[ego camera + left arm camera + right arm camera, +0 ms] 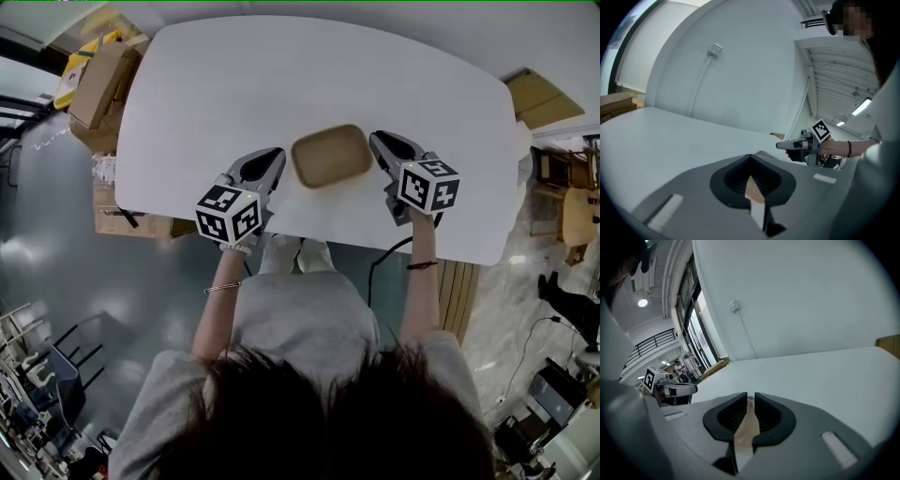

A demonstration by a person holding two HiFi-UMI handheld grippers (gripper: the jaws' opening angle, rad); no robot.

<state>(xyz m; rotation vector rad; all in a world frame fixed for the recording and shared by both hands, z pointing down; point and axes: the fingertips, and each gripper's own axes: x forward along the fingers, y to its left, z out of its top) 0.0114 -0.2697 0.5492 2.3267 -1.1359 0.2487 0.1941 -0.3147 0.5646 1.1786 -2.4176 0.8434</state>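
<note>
Pinching opposite rims of a rounded, seemingly paper-pulp tray: left gripper and right gripper fingers.

Open room runs across the white table from ten to two o'clock of the kraft paper tray, but the left gripper blocks nine, the right gripper three, and the table's edge sits close at six.

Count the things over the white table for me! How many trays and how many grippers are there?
1 brown paper tray
2 grippers: left gripper and right gripper, each shut on one end of the tray's rim
Total: 3
</note>
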